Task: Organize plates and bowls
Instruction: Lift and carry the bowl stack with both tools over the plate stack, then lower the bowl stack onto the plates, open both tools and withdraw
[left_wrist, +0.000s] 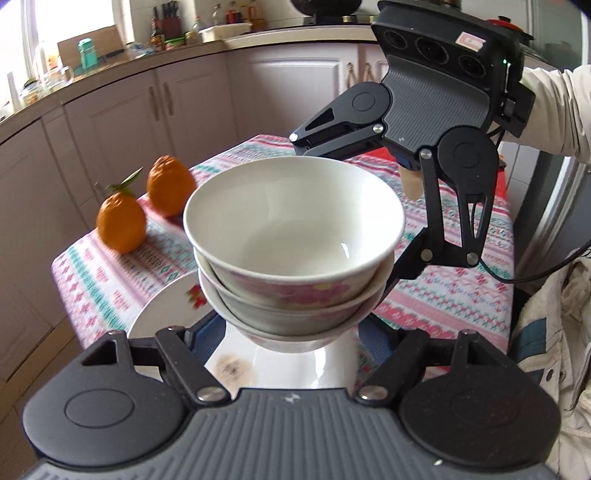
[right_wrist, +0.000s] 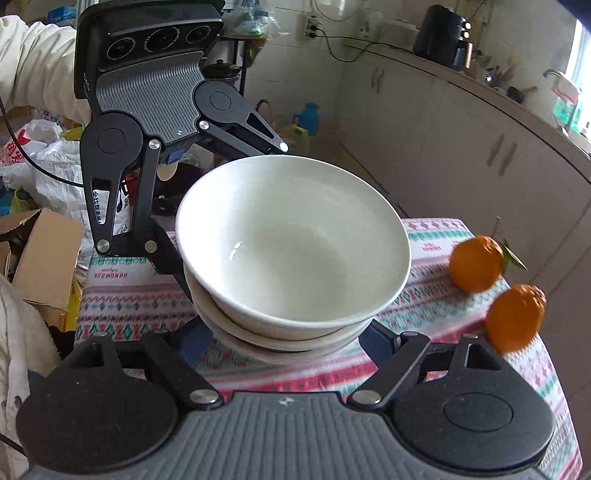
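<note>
A stack of three white bowls (left_wrist: 291, 240) with pink flowers on the outside hangs tilted above the table, also in the right wrist view (right_wrist: 291, 243). My left gripper (left_wrist: 290, 332) is shut on the stack's lower part from the near side. My right gripper (left_wrist: 351, 206) clasps the stack from the opposite side, one finger behind the rim and one at the right flank. From the right wrist, my right gripper (right_wrist: 291, 339) holds the stack's base and the left gripper (right_wrist: 221, 203) faces it. A white plate (left_wrist: 166, 306) with a red flower lies below the stack.
Two oranges (left_wrist: 121, 223) (left_wrist: 170, 190) sit at the edge of the patterned tablecloth (left_wrist: 461, 258); from the right wrist they are the oranges (right_wrist: 476, 264) (right_wrist: 515, 317). Kitchen cabinets (left_wrist: 122, 122) run behind. A cardboard box (right_wrist: 44, 254) and plastic bags (right_wrist: 40, 147) lie beside the table.
</note>
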